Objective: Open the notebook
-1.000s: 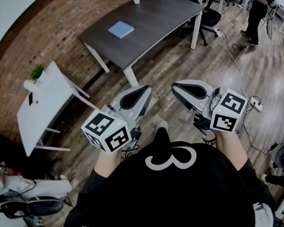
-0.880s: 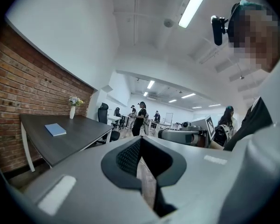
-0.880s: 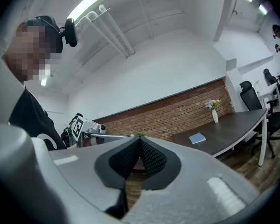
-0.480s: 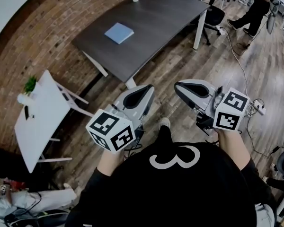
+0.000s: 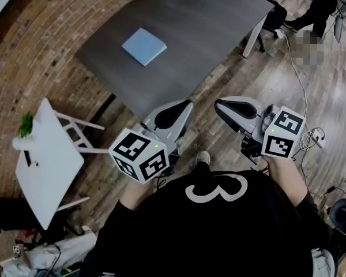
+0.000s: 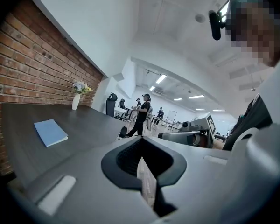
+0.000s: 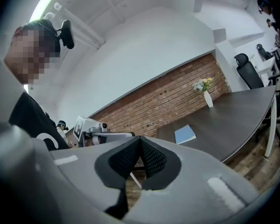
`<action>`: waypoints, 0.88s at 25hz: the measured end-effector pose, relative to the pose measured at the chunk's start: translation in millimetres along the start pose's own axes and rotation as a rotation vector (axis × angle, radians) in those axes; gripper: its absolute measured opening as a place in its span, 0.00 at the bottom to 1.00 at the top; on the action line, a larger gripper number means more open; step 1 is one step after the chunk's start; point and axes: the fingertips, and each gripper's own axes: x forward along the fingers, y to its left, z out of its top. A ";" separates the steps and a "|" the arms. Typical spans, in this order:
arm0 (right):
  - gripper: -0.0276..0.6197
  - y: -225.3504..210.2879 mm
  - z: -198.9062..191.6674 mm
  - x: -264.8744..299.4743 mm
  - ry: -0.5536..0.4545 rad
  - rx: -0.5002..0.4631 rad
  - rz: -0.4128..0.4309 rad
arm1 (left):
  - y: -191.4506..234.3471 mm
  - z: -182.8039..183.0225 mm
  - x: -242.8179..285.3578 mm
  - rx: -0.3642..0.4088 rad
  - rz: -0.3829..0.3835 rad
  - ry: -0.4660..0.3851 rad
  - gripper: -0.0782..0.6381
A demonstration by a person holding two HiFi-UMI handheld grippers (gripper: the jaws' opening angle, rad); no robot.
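A closed light-blue notebook (image 5: 144,46) lies flat on the dark grey table (image 5: 219,27), well ahead of both grippers. It also shows in the left gripper view as the notebook (image 6: 50,132) and in the right gripper view as the notebook (image 7: 185,134). My left gripper (image 5: 187,104) is held in the air at the table's near edge, jaws shut with nothing between them. My right gripper (image 5: 218,105) hovers beside it over the wooden floor, its jaws also shut and empty.
A white vase with flowers (image 7: 207,97) stands at the table's far end by the brick wall (image 5: 34,51). A small white side table (image 5: 46,166) with a plant stands at the left. Office chairs (image 5: 274,16) and a standing person (image 5: 317,7) are beyond the table; cables cross the floor (image 5: 300,91).
Both grippers and the person have advanced toward the table; the table and notebook appear larger and nearer. Both jaws stay shut.
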 end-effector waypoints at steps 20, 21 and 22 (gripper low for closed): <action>0.04 -130.0 30.7 78.0 0.080 0.065 0.091 | 131.6 15.5 86.6 -0.075 0.152 0.041 0.13; 0.05 -137.4 33.4 83.7 0.091 0.072 0.106 | 139.3 18.4 90.8 -0.076 0.171 0.041 0.13; 0.04 -145.6 35.2 88.2 0.101 0.075 0.120 | 146.5 20.2 96.1 -0.077 0.188 0.041 0.13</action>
